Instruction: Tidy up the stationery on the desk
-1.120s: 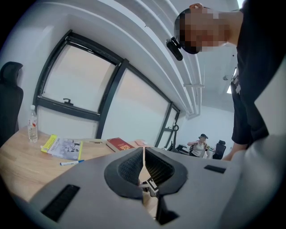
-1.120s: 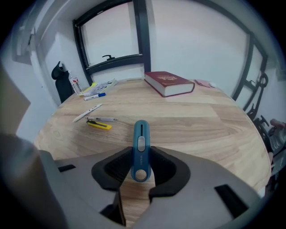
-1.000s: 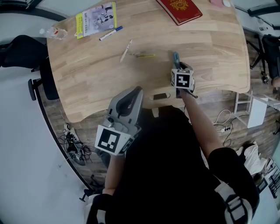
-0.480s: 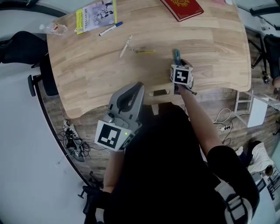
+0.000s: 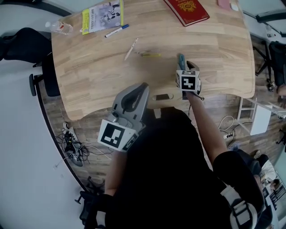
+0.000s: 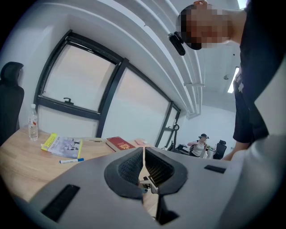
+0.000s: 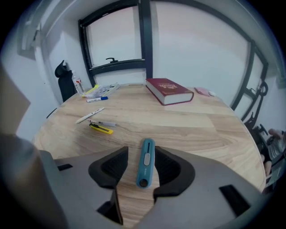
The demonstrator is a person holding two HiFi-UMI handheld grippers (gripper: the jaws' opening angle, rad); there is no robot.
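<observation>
slim teal utility knife (image 7: pixel 145 162), grey slider

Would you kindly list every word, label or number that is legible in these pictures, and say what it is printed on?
None can be read.
Red book: gold stamp on the cover, too blurred.
Booklet: print too small.
Blue cutter: faint marking, too small.
Bottle: label blurred.

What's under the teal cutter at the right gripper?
Only the wooden desk. The teal cutter lies flat on it between the open jaws of the right gripper, which have just been opening. Its underside is covered.
</observation>
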